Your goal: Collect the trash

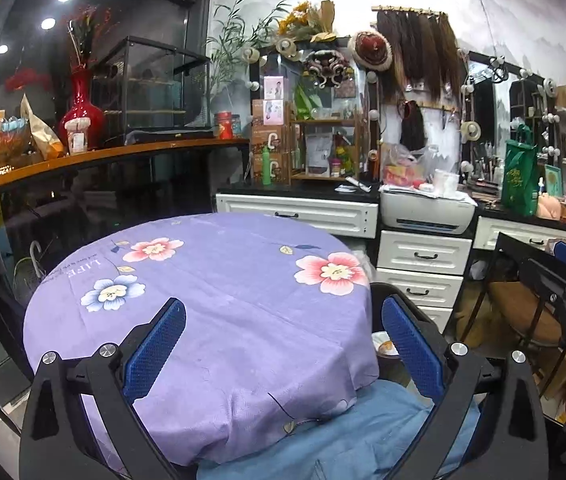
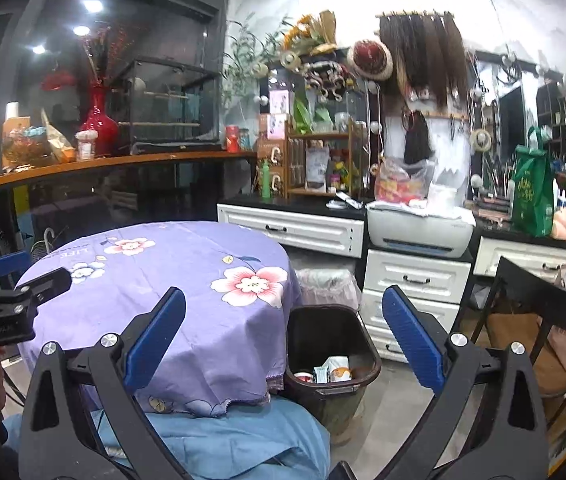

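Note:
A round table with a purple flowered cloth (image 1: 219, 304) fills the middle of the left wrist view; it also shows in the right wrist view (image 2: 171, 280). No trash shows on the cloth. A dark brown bin (image 2: 333, 360) stands on the floor right of the table, holding a few wrappers and cartons (image 2: 333, 370). A sliver of its contents shows in the left wrist view (image 1: 385, 346). My left gripper (image 1: 283, 352) is open and empty above the table's near edge. My right gripper (image 2: 283, 344) is open and empty, between table and bin.
White drawers (image 2: 415, 276) and a printer (image 2: 423, 228) stand behind the bin. A black chair (image 2: 543, 308) with bags is at the right. A wooden shelf (image 1: 103, 156) with a red vase (image 1: 81, 116) runs along the left. Blue fabric (image 2: 223, 440) lies below the table edge.

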A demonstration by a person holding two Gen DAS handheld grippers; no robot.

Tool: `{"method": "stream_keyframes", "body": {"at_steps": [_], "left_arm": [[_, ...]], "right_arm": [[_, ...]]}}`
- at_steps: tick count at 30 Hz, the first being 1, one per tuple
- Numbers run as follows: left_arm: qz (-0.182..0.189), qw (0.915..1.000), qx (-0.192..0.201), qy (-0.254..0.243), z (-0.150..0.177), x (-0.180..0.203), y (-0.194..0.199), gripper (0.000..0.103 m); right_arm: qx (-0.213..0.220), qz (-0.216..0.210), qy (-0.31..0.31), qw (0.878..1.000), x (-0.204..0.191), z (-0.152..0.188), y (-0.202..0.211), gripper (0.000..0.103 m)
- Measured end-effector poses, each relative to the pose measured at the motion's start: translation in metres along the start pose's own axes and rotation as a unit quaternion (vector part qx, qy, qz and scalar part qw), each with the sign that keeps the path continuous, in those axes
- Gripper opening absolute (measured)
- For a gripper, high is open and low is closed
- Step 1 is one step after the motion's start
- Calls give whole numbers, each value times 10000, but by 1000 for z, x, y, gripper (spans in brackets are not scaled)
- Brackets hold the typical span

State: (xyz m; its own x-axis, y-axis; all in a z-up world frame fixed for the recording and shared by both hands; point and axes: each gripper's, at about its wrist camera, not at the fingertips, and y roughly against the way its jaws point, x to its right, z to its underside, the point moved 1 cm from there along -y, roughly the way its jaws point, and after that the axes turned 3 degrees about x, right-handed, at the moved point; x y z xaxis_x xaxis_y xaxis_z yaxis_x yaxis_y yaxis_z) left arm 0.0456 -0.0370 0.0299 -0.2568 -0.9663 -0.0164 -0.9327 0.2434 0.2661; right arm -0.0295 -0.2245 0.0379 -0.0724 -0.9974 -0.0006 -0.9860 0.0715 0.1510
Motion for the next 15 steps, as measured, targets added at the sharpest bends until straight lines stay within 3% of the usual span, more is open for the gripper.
{"method": "stream_keyframes", "body": {"at_steps": [15], "left_arm": [[-189,9985,520,-22,-2,-2,23,98]], "right_arm": [[455,-237,-35,9987,-2,-4,32,97]]}}
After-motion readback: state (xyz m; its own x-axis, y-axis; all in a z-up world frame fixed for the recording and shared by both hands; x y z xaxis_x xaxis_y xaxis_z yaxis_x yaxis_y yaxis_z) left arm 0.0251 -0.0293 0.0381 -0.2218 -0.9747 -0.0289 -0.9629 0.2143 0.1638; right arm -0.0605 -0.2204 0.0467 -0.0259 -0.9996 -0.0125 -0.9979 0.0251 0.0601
